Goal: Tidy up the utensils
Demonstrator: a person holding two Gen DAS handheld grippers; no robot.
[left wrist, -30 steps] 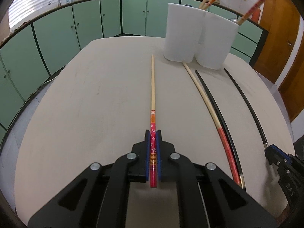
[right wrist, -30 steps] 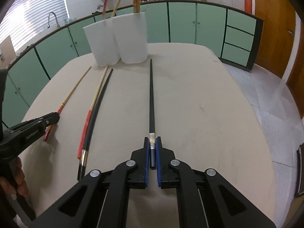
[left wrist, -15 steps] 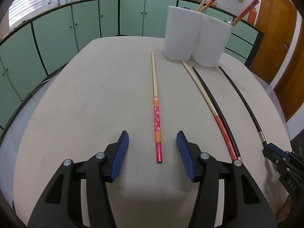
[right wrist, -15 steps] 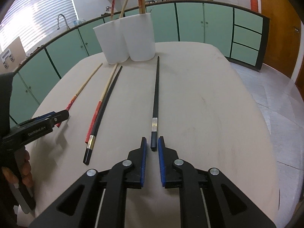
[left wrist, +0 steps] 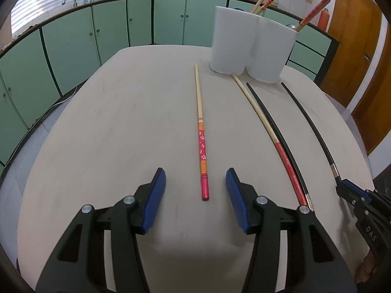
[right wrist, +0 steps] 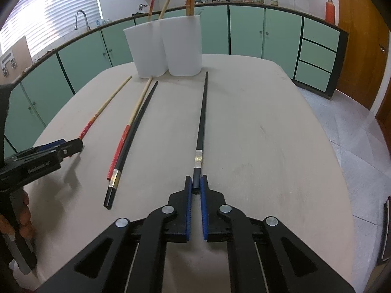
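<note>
A bamboo chopstick with a red flowered handle [left wrist: 201,131] lies loose on the beige table [left wrist: 110,134]. My left gripper [left wrist: 195,174] stands open astride its handle end, pads well clear of it. My right gripper [right wrist: 195,178] is shut on the tail end of a long black chopstick [right wrist: 201,122], which rests on the table and points toward two white holders [right wrist: 168,46]. In the right wrist view the left gripper [right wrist: 73,146] shows at the left edge. In the left wrist view the right gripper [left wrist: 343,186] shows at the right edge.
A red-handled bamboo chopstick [right wrist: 127,131] and another black chopstick [right wrist: 138,124] lie side by side between the two grippers. The white holders [left wrist: 251,44] at the far edge hold several upright chopsticks. Green cabinets ring the room and a wooden door is at the right.
The left gripper opened, released the flowered chopstick onto the table and drew back slightly. The right gripper loosened briefly, then closed again on the very end of the black chopstick.
</note>
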